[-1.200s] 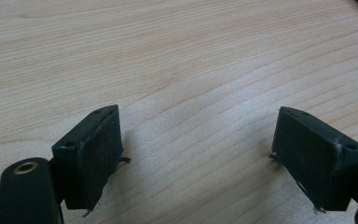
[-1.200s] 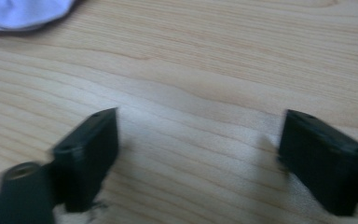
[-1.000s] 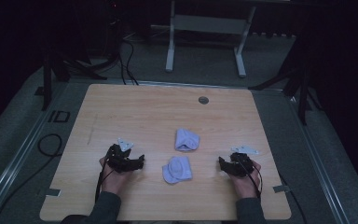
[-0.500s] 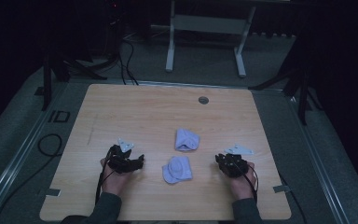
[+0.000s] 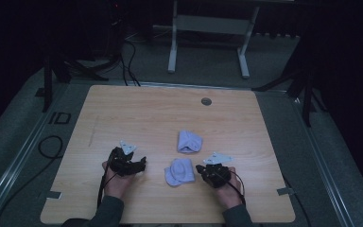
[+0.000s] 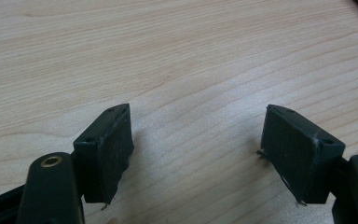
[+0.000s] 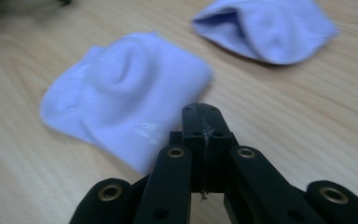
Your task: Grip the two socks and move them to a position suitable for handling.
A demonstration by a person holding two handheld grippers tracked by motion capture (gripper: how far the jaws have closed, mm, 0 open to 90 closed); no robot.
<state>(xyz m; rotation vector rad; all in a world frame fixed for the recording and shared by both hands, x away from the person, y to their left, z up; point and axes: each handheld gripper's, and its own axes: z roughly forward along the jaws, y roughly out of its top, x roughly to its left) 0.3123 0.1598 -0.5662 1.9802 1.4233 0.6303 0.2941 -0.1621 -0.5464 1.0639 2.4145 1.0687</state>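
So there's a light wooden table (image 5: 137, 118) with two small pale lilac folded cloth bundles on it. The nearer lilac bundle (image 5: 179, 171) sits between the two hands, and the farther lilac bundle (image 5: 189, 141) is just beyond it, a bit toward the right. The left gripper (image 5: 140, 163) rests low over bare wood, jaws spread wide with nothing between them. The right gripper (image 5: 199, 169) is just beside the nearer bundle (image 7: 126, 98), jaws pressed fully together on nothing, tips pointing at the cloth's edge.
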